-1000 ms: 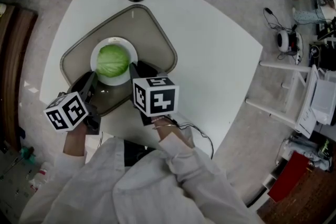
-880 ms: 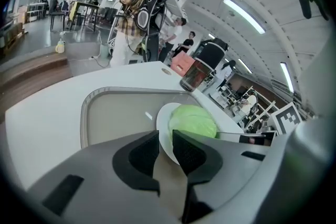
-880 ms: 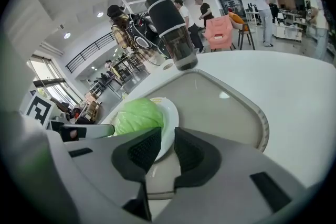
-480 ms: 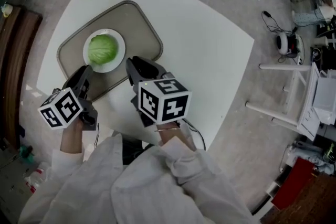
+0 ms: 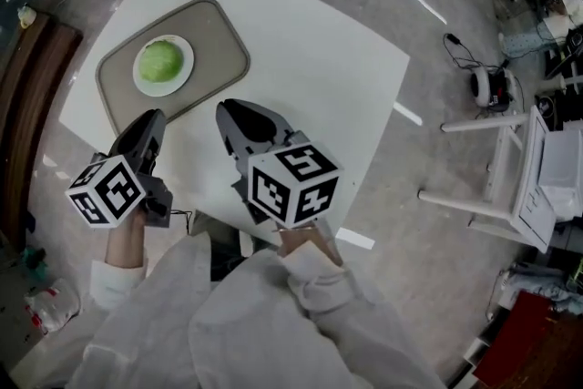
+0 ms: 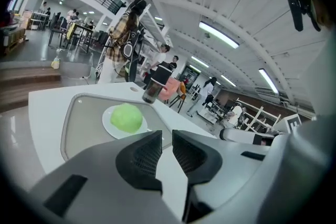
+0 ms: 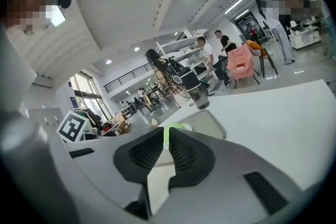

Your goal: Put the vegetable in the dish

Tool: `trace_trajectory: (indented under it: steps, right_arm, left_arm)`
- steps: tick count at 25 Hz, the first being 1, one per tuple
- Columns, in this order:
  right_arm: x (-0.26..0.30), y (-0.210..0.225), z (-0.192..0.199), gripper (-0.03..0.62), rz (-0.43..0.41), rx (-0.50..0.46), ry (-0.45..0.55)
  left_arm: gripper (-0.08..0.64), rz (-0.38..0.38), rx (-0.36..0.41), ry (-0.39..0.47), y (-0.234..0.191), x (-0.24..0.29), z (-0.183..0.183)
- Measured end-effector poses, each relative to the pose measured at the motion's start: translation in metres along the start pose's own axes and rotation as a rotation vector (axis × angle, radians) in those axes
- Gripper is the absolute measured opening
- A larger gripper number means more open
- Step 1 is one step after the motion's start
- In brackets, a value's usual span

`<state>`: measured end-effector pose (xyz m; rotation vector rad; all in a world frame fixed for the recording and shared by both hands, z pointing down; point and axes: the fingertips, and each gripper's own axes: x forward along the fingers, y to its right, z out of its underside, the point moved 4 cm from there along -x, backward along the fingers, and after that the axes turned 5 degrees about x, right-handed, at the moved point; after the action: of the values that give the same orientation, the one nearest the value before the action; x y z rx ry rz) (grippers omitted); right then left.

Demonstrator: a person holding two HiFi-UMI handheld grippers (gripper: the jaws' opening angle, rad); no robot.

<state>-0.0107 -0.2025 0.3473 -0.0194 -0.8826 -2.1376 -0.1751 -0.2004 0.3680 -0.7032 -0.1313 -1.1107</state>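
cabbage [image 5: 160,61] on plate [image 5: 168,90]: light, waxy, pinch across its middle. left hand-held gripper [image 5: 155,118] barely spread, right hand-held gripper [image 5: 232,109] closing, both empty.

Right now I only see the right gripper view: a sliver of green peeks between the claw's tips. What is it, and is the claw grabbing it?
Observer: No. It's a round green vegetable lying whole on a white plate, plain in the left gripper view. The right claw, its jaws closing on nothing, hangs short of it.
Operator: What's the plate on?
Observer: The middle of a grey tray, toward the far left of the table in the head view.
Operator: And the other claw?
Observer: The left claw hangs by the tray's near edge, slightly open, empty.
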Motion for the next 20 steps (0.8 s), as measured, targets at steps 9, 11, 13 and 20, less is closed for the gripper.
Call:
trace_trajectory:
  steps: [9, 11, 13, 20]
  right_arm:
    - [-0.097, -0.017, 0.020, 0.037, -0.038, -0.123, 0.022]
    - [-0.115, -0.022, 0.025, 0.037, -0.045, -0.149, 0.021]
    - [-0.129, -0.023, 0.028, 0.035, -0.049, -0.171, 0.022]
    - [-0.160, -0.018, 0.045, 0.023, -0.023, -0.191, 0.022]
  left_arm:
    - [0.063, 0.064, 0.121, 0.068, 0.099, -0.036, 0.039]
    - [0.063, 0.093, 0.147, 0.065, 0.121, -0.043, 0.049]
    - [0.055, 0.110, 0.175, 0.066, 0.137, -0.049, 0.057]
    - [0.015, 0.240, 0.131, 0.118, 0.173, -0.066, 0.078]
